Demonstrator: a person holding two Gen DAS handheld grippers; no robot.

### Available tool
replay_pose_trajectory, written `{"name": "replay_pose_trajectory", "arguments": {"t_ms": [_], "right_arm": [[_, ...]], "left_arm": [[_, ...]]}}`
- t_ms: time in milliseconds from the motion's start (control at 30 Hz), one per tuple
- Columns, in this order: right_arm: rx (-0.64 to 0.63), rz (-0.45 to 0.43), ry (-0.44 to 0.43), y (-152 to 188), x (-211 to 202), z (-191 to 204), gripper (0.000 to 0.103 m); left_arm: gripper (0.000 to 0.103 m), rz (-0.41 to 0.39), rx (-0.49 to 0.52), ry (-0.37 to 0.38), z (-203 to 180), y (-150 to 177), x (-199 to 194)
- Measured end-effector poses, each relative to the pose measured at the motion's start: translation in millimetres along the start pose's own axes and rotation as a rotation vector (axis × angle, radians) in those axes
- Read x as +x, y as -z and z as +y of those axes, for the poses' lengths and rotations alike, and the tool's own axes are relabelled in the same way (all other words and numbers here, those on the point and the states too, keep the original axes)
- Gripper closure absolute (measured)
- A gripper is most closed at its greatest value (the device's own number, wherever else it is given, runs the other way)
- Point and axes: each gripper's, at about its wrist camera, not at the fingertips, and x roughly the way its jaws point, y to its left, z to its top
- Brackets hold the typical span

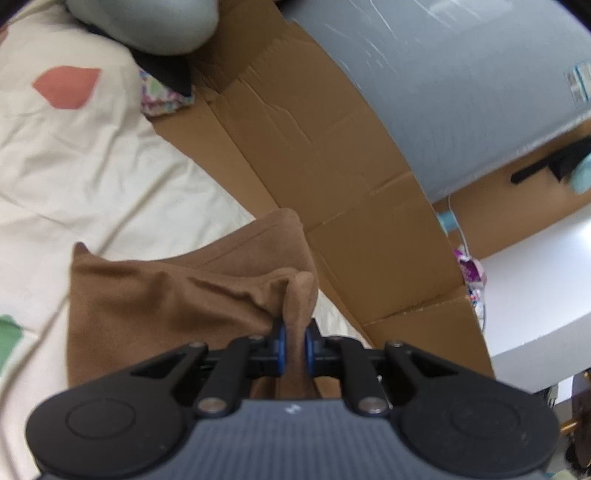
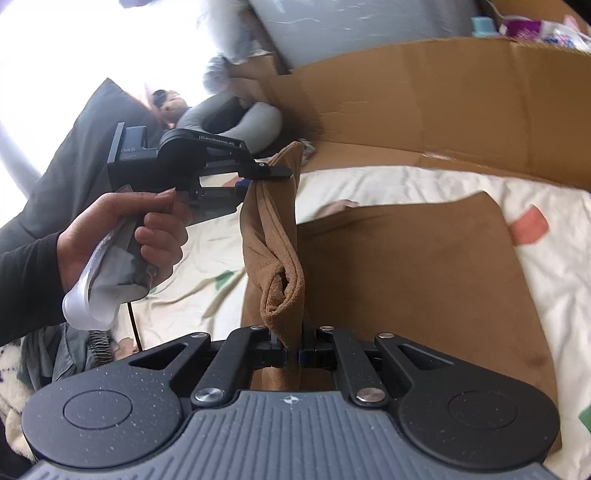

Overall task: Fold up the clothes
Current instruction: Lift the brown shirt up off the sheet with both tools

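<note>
A brown garment (image 2: 413, 266) lies spread on a cream bedsheet (image 2: 388, 184), with one edge lifted off it. In the right wrist view my right gripper (image 2: 292, 354) is shut on a bunched fold of that edge. The same edge runs up to my left gripper (image 2: 271, 170), held in a person's hand (image 2: 147, 236), which pinches the cloth's far corner. In the left wrist view my left gripper (image 1: 294, 347) is shut on a fold of the brown garment (image 1: 166, 306), and the rest drapes to the left over the bedsheet (image 1: 110, 177).
Flattened cardboard (image 1: 332, 184) stands along the bed's far side, with a grey panel (image 1: 461, 92) behind it. A grey cushion (image 2: 236, 118) and dark fabric (image 2: 92, 147) lie at the head of the bed. Small items (image 2: 535, 26) sit beyond the cardboard.
</note>
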Motion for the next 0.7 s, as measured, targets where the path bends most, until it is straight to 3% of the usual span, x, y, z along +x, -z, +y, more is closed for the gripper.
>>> {"name": "replay_pose_trajectory", "arguments": {"t_ms": [700], "right_arm": [[0.223,0.025,0.143,24,-22,-80,0.100]], "left_arm": [[0.092,0.036,0.094,-0.041,-61,53,79]]}}
